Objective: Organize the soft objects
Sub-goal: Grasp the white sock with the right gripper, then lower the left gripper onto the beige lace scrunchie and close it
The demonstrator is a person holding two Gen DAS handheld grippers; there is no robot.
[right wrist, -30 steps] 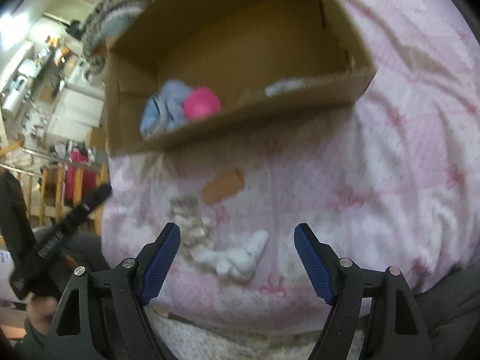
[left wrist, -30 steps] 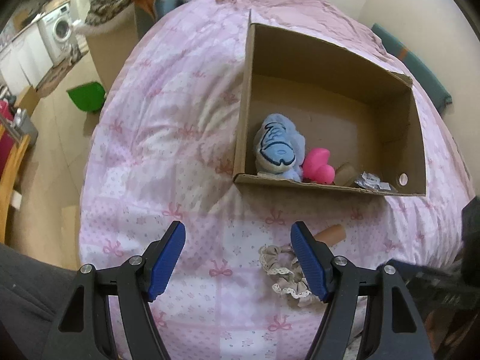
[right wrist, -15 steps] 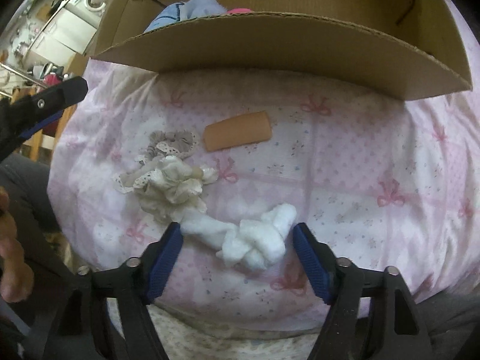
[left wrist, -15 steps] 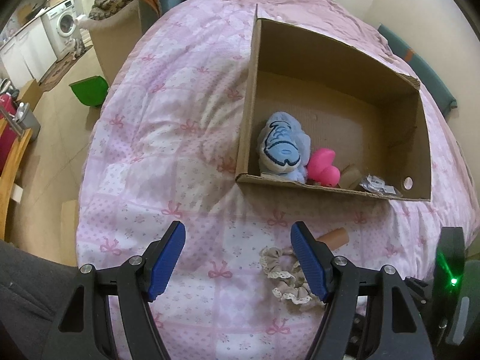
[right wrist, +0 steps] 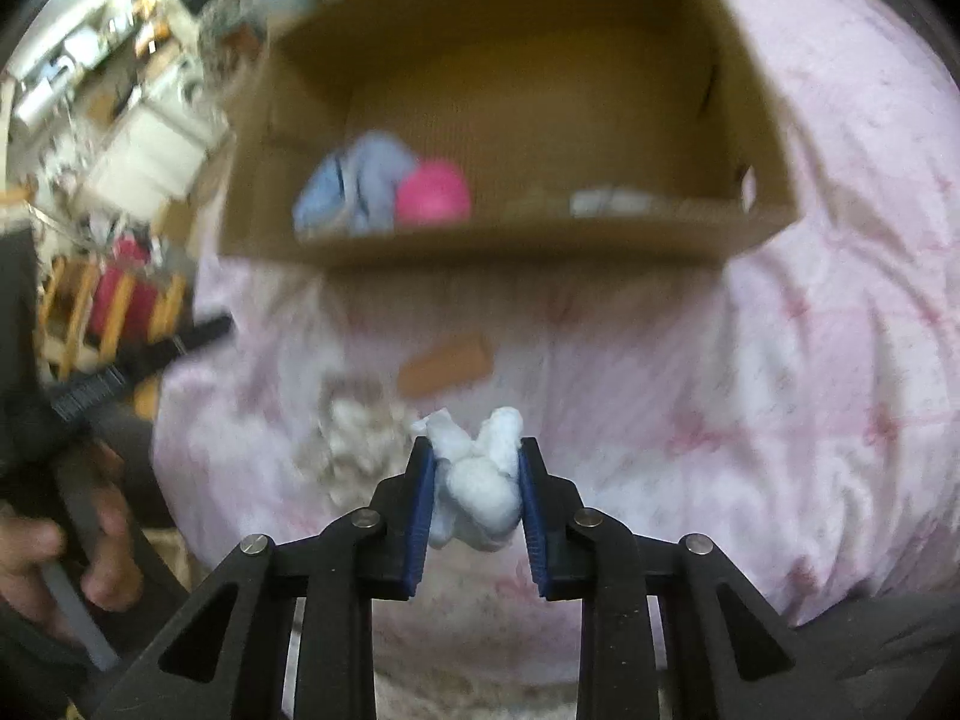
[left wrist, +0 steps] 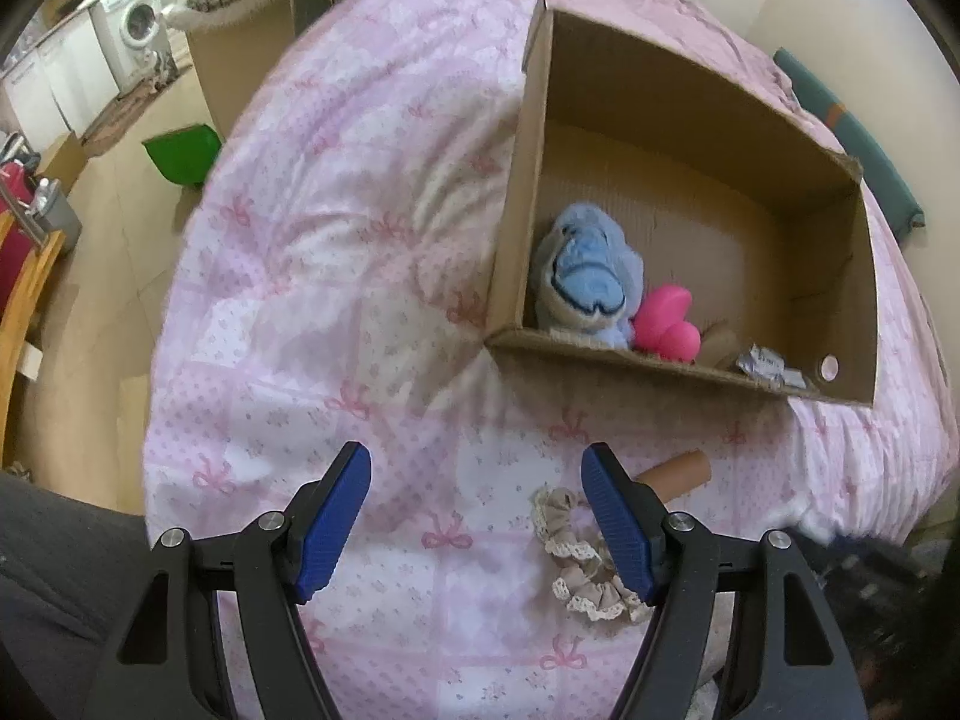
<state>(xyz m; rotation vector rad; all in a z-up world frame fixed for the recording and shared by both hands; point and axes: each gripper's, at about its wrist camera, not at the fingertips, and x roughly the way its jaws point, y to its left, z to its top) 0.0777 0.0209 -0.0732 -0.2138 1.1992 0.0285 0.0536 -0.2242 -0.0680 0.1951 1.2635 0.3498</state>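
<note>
Right gripper [right wrist: 472, 468] has just been closing and is now clamped on the white knotted rope toy [right wrist: 477, 480], blue pads pressing it from both sides, two loose ends poking up past the fingertips. The toy looks lifted clear of the pink bedspread [right wrist: 810, 360]; the frame is blurred, so contact underneath is hard to call.

Just beyond it on the bedspread: a tan cylinder [right wrist: 447, 363] lying flat, and to its left a lace-trimmed scrunchie [right wrist: 354, 429], blurred.

Further out, the cardboard box [right wrist: 492, 240] sits open-topped on the bed. Inside, a blue plush [right wrist: 360, 186] sits beside a pink toy [right wrist: 432, 192]; something small and whitish lies by the near wall, too blurred to identify.

Left gripper [left wrist: 477, 507] is spread wide with nothing between its jaws, hovering over the bedspread. Its right finger overlaps the scrunchie and cylinder in the left wrist view; no contact visible. A hand [right wrist: 72, 558] holds its handle at the left edge.
</note>
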